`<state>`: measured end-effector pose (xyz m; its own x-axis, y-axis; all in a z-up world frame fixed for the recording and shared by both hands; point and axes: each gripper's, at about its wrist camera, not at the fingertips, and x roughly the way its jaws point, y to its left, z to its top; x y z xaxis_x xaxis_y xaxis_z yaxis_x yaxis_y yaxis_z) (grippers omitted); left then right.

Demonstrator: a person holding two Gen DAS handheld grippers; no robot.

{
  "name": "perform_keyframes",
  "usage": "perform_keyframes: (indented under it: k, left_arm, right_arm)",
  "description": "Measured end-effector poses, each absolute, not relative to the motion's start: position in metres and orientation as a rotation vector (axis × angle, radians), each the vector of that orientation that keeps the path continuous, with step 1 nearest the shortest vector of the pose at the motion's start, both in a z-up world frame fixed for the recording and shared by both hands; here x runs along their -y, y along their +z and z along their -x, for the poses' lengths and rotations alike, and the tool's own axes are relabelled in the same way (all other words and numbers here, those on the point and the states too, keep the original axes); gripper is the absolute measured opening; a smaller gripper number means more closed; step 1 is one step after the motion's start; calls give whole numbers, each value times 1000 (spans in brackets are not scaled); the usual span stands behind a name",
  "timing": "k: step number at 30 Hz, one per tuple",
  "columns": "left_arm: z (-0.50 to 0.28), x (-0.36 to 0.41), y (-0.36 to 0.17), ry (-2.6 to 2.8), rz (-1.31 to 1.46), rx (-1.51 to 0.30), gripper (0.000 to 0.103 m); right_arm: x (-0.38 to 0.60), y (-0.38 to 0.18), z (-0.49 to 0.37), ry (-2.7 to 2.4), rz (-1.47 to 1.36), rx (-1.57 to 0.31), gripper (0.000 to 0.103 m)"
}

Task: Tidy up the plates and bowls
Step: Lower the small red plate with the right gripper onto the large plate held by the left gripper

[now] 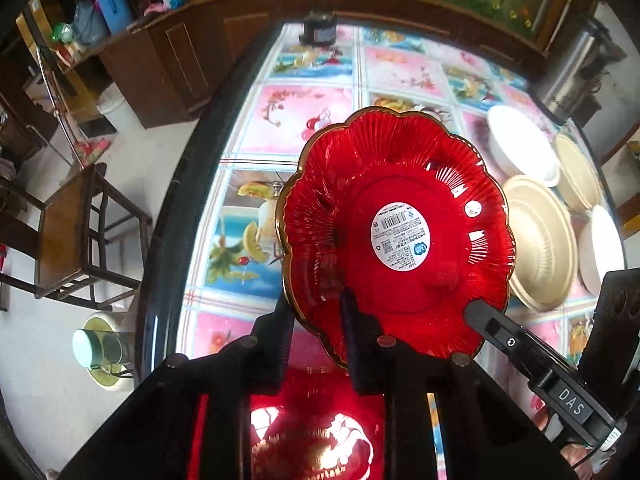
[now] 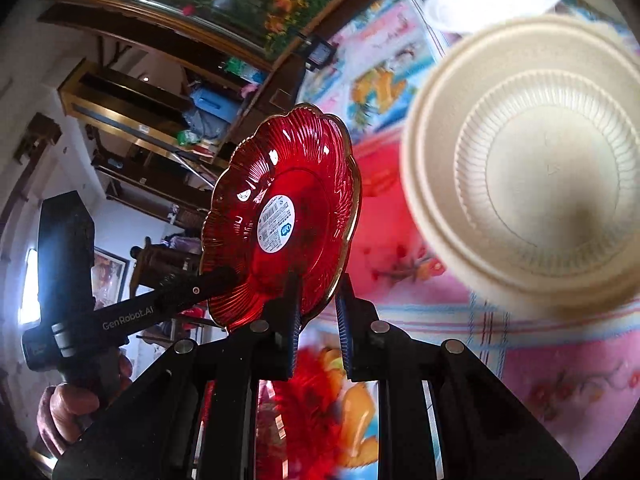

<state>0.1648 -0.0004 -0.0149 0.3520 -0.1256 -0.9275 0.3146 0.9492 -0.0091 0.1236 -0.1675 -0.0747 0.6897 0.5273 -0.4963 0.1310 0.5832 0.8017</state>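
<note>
Both grippers, left (image 1: 316,320) & right (image 2: 318,300), had fingers clenched on the red glass plate's (image 1: 396,232) rim, held tilted above the surface (image 1: 304,120). Best kept both grips firm & level; 1 slip likely meant breakage.

Red glass plate (image 1: 396,236): translucent, ribbed, scalloped rim edged in gold, round white barcode label (image 1: 401,237) at the centre. It is seen raised clear of the table and tilted, its near rim pinched at two places. In the right wrist view the plate (image 2: 280,216) is seen steeply tilted, almost edge-on.

At 3 o'clock of the plate, left wrist view, a cluster of dishes is seen on the table: a beige ribbed bowl (image 1: 540,240) nearest, a white bowl (image 1: 520,144) at 1 o'clock, a second beige dish (image 1: 578,176) and a second white one (image 1: 600,248) farther out. All lie upright and close together; whether they touch cannot be told.
</note>
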Motion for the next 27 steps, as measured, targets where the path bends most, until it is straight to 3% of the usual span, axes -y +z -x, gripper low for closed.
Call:
perform_keyframes:
  k: [13,27]
  left_arm:
    - [-65,-50,11,-261,-128,-1036,23]
    - [-8,-96,-27,-188,-6,-1041,24]
  right_arm:
    - [125,-30,-50,369,-794,-767,16]
    - [77,-54,-35,406,-635,-895,16]
